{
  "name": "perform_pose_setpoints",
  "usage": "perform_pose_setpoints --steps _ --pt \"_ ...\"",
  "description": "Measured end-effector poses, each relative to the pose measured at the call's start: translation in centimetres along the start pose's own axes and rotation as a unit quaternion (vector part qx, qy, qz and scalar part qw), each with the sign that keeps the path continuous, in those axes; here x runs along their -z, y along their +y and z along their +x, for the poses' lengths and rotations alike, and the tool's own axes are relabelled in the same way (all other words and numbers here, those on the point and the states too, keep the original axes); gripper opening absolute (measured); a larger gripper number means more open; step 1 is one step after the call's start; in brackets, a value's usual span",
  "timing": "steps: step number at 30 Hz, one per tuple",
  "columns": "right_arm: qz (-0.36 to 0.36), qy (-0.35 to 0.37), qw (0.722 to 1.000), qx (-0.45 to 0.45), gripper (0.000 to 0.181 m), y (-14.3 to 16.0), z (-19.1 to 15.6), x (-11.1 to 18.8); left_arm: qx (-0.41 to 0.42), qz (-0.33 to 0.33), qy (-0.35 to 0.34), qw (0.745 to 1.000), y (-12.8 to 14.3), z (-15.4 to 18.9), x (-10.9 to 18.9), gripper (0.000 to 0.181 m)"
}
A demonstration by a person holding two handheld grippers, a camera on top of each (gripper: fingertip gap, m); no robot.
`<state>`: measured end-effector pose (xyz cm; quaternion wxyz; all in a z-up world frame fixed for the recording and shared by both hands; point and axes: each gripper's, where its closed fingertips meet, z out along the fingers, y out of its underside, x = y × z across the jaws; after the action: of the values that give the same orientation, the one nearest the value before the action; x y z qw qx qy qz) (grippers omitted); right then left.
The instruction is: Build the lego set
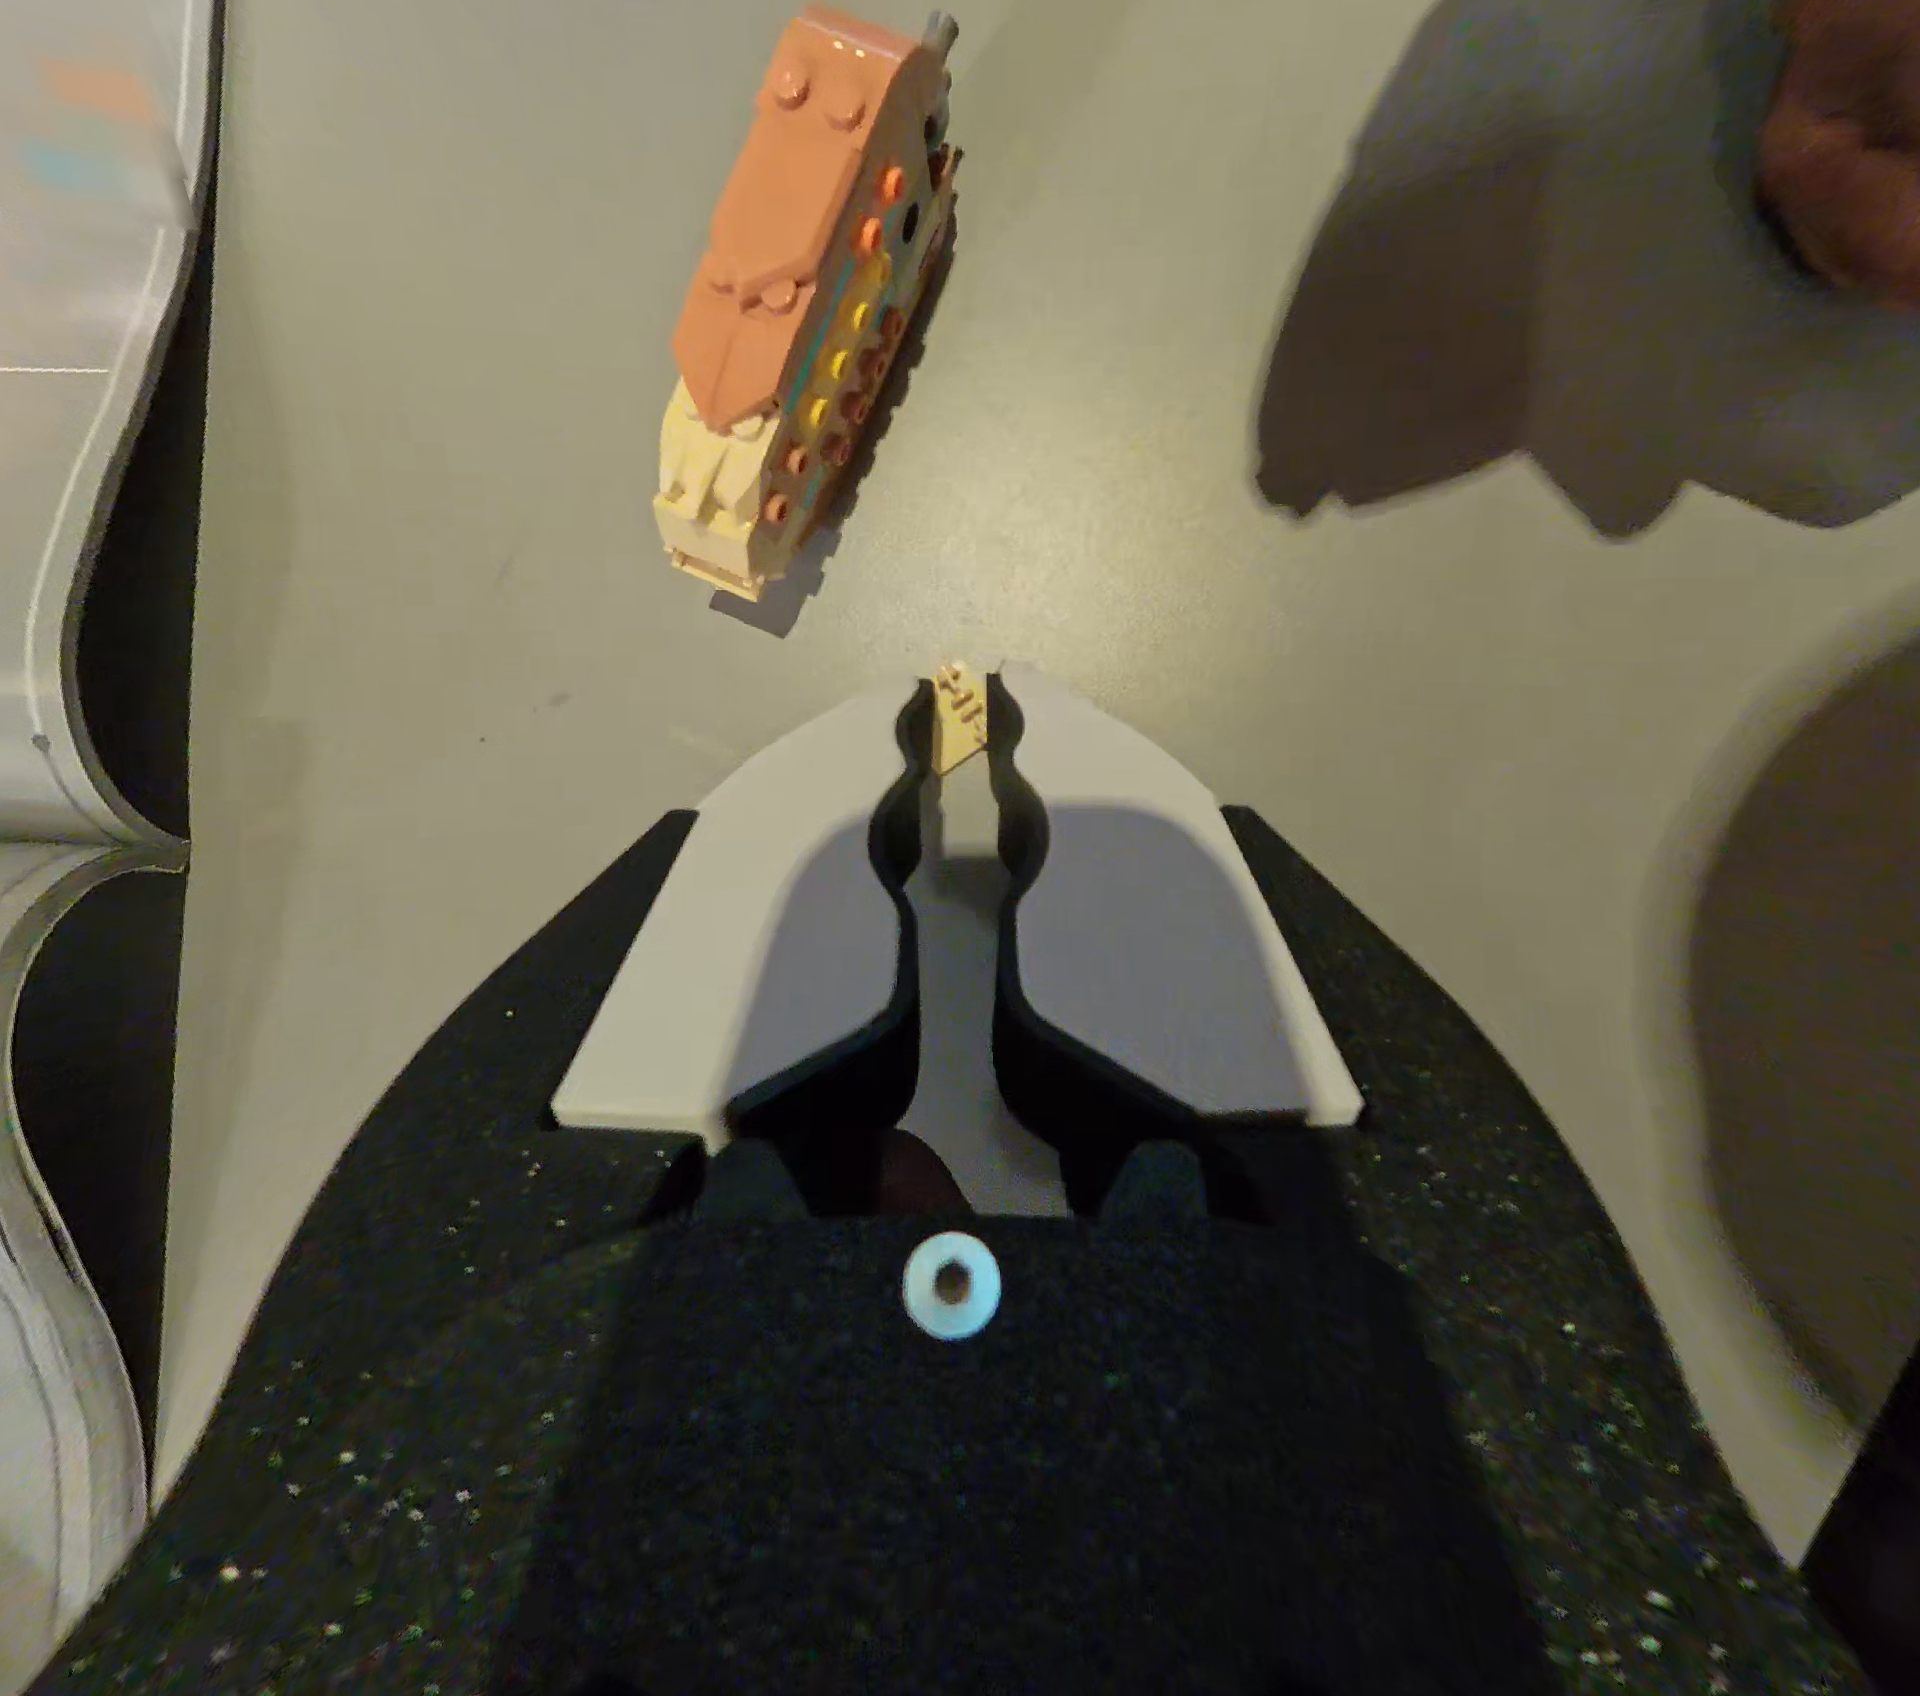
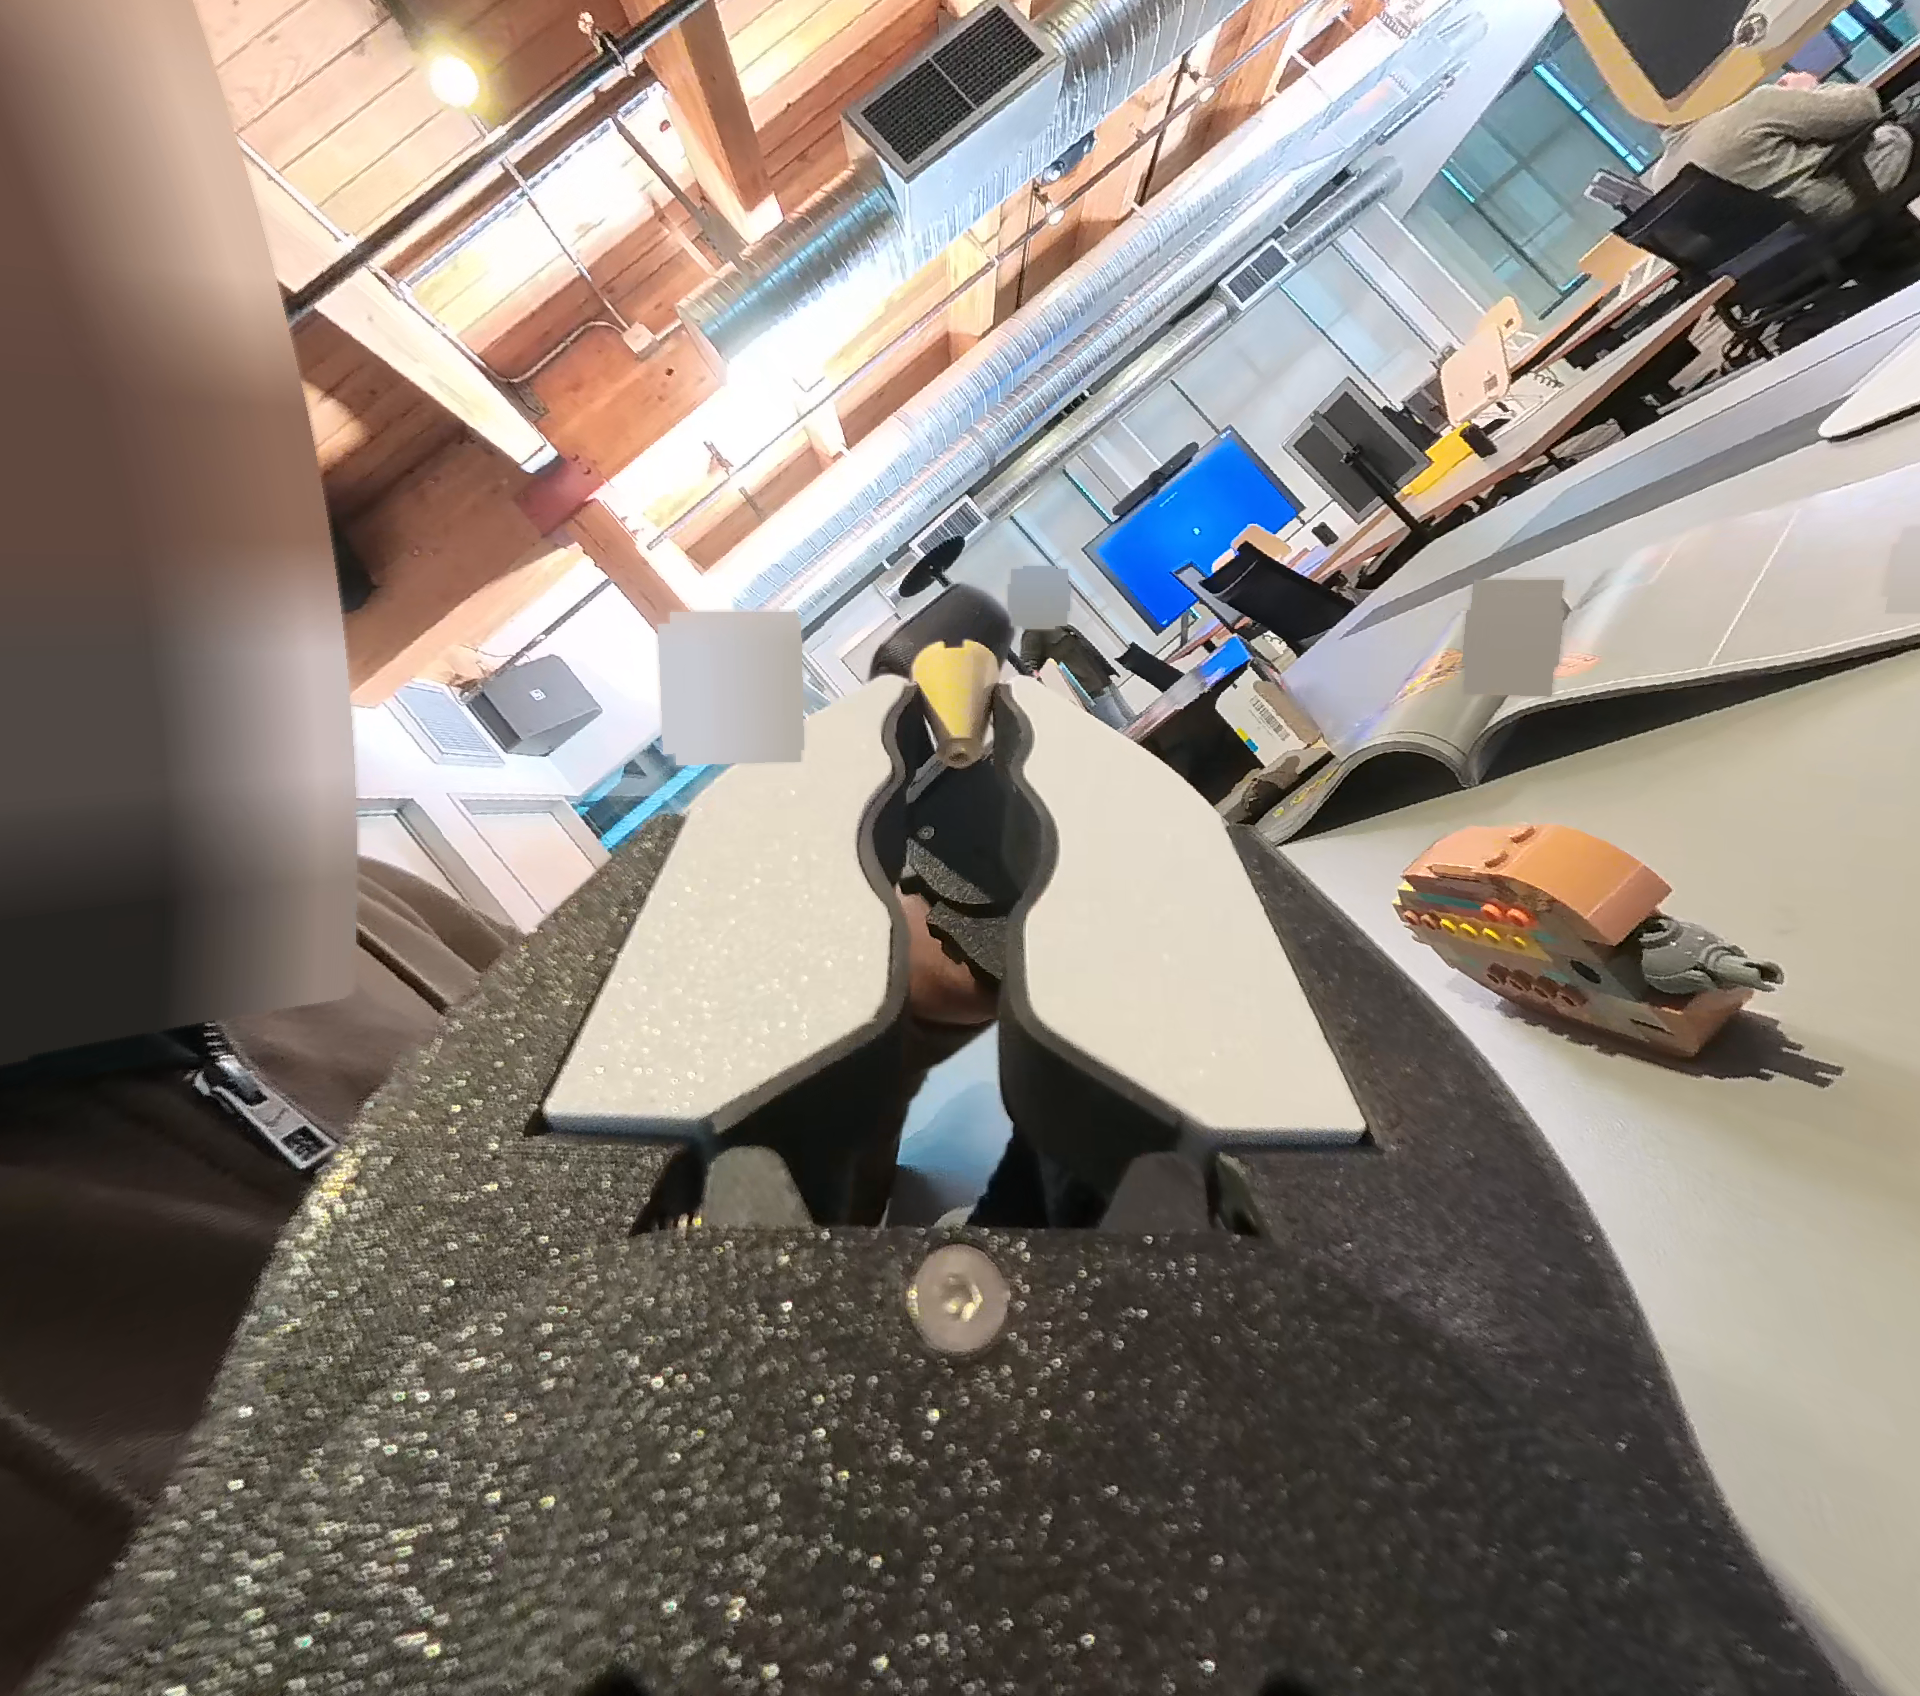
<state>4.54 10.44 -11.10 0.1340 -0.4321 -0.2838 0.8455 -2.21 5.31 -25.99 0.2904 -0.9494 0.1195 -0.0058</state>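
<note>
Model (image 1: 805,296): half-built salmon-and-tan brick ship, lying on grey table (image 1: 436,503). Left gripper (image 1: 961,716) pinches small tan plate (image 1: 958,716); right gripper (image 2: 954,706) pinches gold cone (image 2: 954,701). Risk: tip-only holds may let either piece slip during mating.

Bare table (image 1: 436,503) rings the lego model (image 1: 800,275); open booklet (image 1: 114,420) bounds its left

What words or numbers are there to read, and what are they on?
None can be read clearly.
Open booklet: print is blurred.
Blue screen: marks are too small.
Barcode label: too small.
Lego model: no writing shows.
</note>
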Motion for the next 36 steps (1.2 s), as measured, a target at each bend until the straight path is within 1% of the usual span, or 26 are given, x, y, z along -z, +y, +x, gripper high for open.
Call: perform_pose_setpoints --steps 4,9,14,17,19,20,22,23,26,29,31,33,34,36 --pt "0.0 -0.002 1.0 0.002 0.013 0.0 -0.1 0.1 0.004 -0.018 -0.004 1.0 0.2 -0.1 -0.2 0.008" --pt "0.001 -0.007 1.0 -0.002 0.013 0.0 -0.3 0.1 -0.016 -0.033 -0.015 0.999 0.3 0.0 -0.2 0.005" --pt "-0.005 -0.005 1.0 -0.001 0.013 0.2 -0.3 0.0 -0.02 -0.025 -0.014 0.999 0.2 -0.1 -0.2 0.003" --pt "-0.011 -0.004 1.0 0.005 0.013 0.3 -0.4 0.0 -0.003 0.014 0.014 1.0 0.0 0.1 0.0 0.003" --pt "-0.019 -0.001 1.0 0.011 0.013 0.5 -0.3 -0.1 0.021 0.07 0.053 0.996 -0.8 0.4 0.6 0.003" --pt "-0.024 0.0 1.0 0.014 0.013 0.6 -0.3 -0.1 0.029 0.11 0.074 0.991 -1.4 0.5 1.3 0.003" --pt "-0.034 0.0 0.999 0.018 0.013 0.9 -0.3 -0.2 0.054 0.189 0.115 0.974 -2.7 0.5 3.0 0.003" --pt "-0.041 -0.001 0.999 0.019 0.013 1.1 -0.3 -0.3 0.065 0.235 0.136 0.96 -3.4 0.5 4.2 0.003" --pt "-0.074 -0.019 0.997 0.016 0.013 2.0 -0.7 -0.8 0.074 0.379 0.199 0.901 -5.9 1.0 8.7 0.003" --pt "-0.114 -0.044 0.992 0.003 0.013 3.4 -1.2 -1.5 0.037 0.482 0.236 0.843 -7.9 2.3 12.5 0.003" --pt "-0.137 -0.057 0.989 -0.01 0.013 4.3 -1.4 -1.9 0.022 0.517 0.255 0.817 -8.6 3.2 13.8 0.003" --pt "-0.157 -0.061 0.986 -0.01 0.013 5.0 -1.5 -2.3 0.007 0.536 0.28 0.797 -8.8 4.1 14.3 0.003" --pt "-0.166 -0.06 0.984 -0.005 0.013 5.3 -1.5 -2.5 0.003 0.538 0.287 0.792 -8.8 4.4 14.2 0.003" --pt "-0.181 -0.059 0.982 0.005 0.013 5.7 -1.6 -2.8 -0.006 0.536 0.288 0.794 -8.6 4.8 13.7 0.003"
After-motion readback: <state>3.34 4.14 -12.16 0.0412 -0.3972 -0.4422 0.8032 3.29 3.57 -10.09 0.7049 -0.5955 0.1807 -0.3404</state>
